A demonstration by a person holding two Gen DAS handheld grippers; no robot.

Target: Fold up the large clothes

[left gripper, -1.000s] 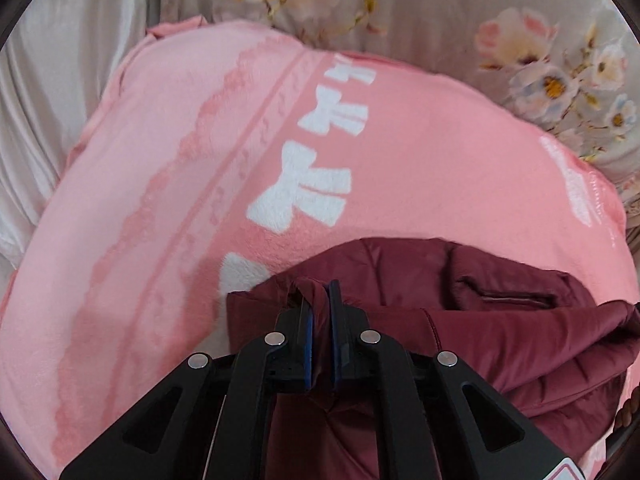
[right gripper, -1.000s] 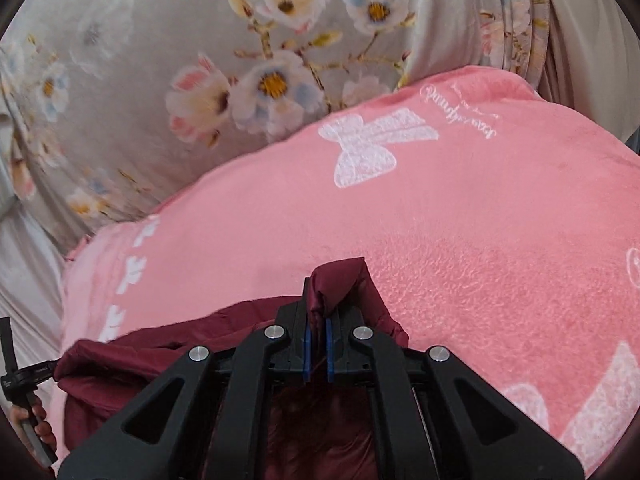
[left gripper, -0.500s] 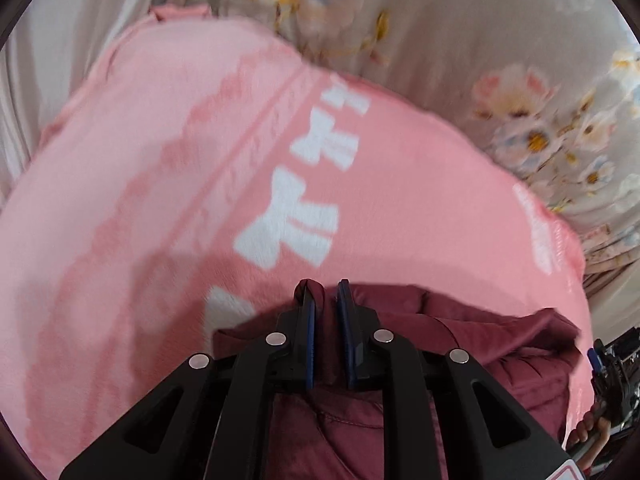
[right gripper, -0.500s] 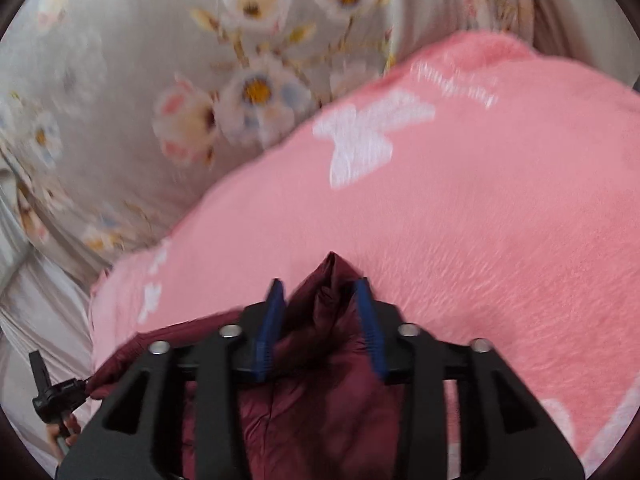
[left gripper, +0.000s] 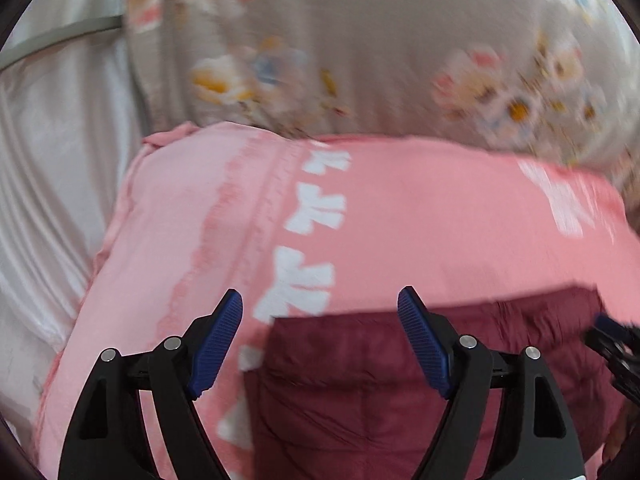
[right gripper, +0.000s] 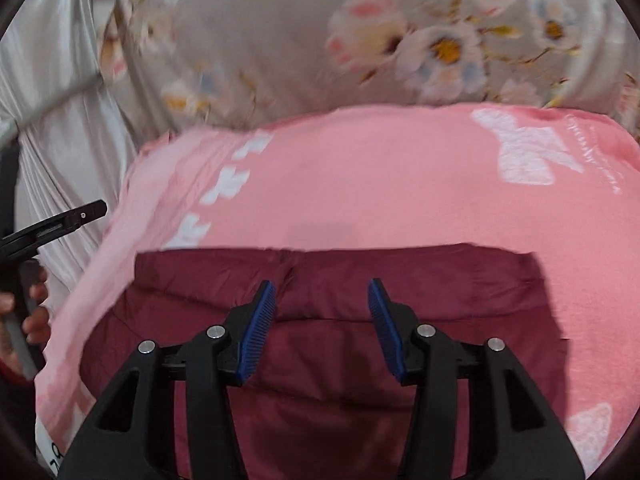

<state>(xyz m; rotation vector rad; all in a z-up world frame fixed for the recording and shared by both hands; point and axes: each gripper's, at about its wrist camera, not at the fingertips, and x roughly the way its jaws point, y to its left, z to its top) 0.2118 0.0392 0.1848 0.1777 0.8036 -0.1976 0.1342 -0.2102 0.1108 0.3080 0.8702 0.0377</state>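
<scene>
Right wrist view: maroon garment lies flat on the pink blanket, far edge straight across, one fold apparently laid. We hold both tools spread wide and empty: right gripper above the cloth's middle, left gripper over its left corner. We judge further folds remain, though how many we cannot tell. The garment's near part is cut off below the frames. Left view blurred; floral bedding behind.

A pink blanket covers the floral-sheeted bed, a maroon garment on it.
</scene>
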